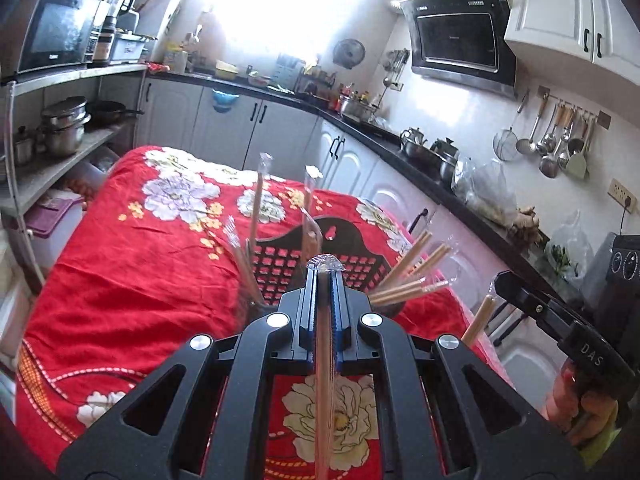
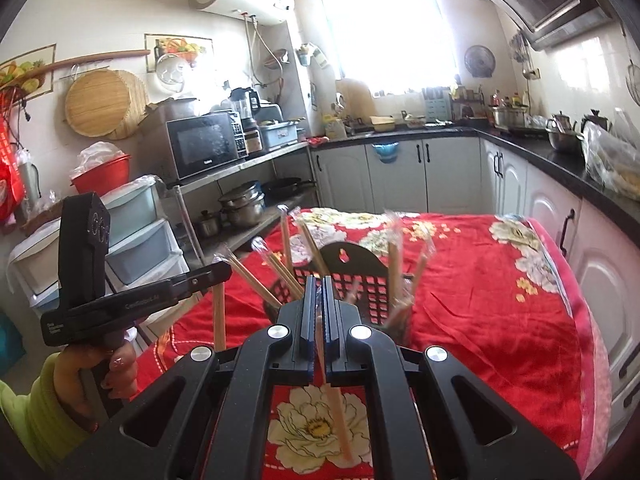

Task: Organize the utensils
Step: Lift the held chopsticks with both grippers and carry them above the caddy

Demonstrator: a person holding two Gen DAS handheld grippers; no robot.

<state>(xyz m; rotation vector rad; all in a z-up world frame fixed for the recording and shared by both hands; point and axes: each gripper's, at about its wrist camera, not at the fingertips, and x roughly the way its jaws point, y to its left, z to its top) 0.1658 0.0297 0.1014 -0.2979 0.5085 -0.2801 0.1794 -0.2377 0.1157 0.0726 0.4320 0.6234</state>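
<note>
A black lattice utensil basket stands on the red floral cloth, with several plastic-wrapped chopsticks leaning out of it. My left gripper is shut on one wrapped chopstick pair that runs down between its fingers, just in front of the basket. My right gripper is shut on another wrapped chopstick pair hanging below its pads. Each gripper shows in the other's view, the right gripper and the left gripper, both raised near the basket.
White cabinets under a dark counter run along the table's right side, with pots and bags on top. A metal shelf with a microwave and pans stands to the left. A hand in a green sleeve holds the left gripper.
</note>
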